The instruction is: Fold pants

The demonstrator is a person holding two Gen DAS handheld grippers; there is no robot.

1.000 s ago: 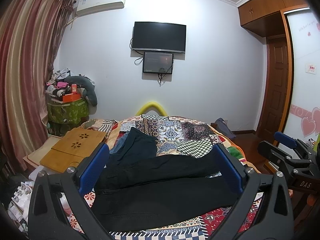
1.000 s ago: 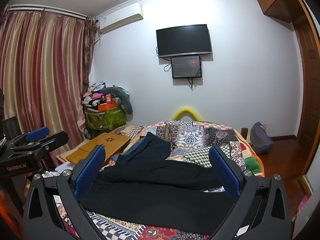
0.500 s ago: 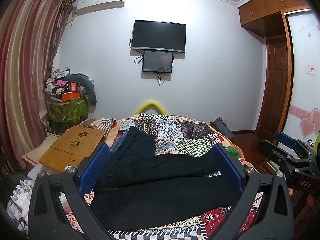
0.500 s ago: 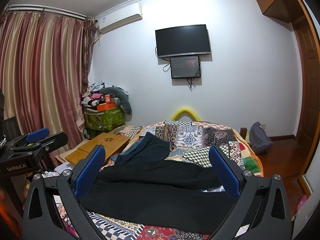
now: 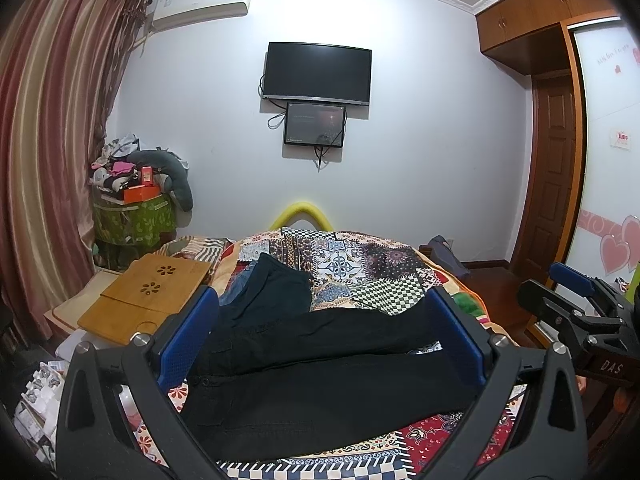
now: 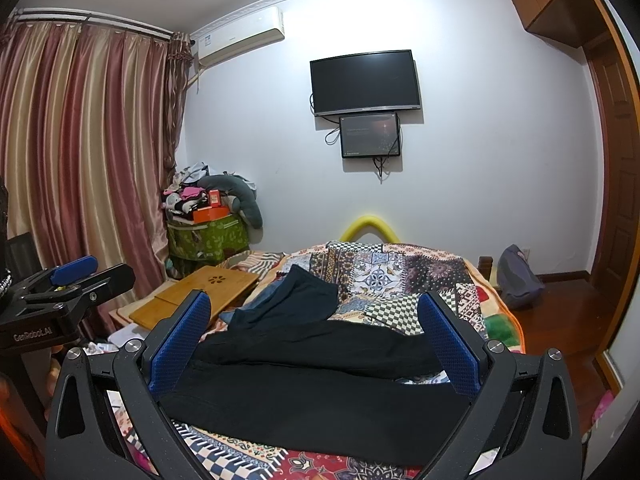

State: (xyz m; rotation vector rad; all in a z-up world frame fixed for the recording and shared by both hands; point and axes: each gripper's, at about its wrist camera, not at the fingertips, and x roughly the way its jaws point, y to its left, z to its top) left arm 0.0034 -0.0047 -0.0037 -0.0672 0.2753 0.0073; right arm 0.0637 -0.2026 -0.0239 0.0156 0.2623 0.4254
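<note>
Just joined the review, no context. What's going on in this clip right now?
A person holds two handheld grippers above a bed with a patchwork cover, about to fold a pair of black pants spread flat across it. The left gripper and right gripper both have their jaws wide open and hold nothing; neither touches the cloth. No fold is made yet. A second dark garment lies bunched behind the pants.

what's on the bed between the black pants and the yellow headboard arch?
A dark navy garment lies there, then bare patchwork quilt up to the yellow arch. Black pants are nearest. Clearest in the right wrist view.
</note>
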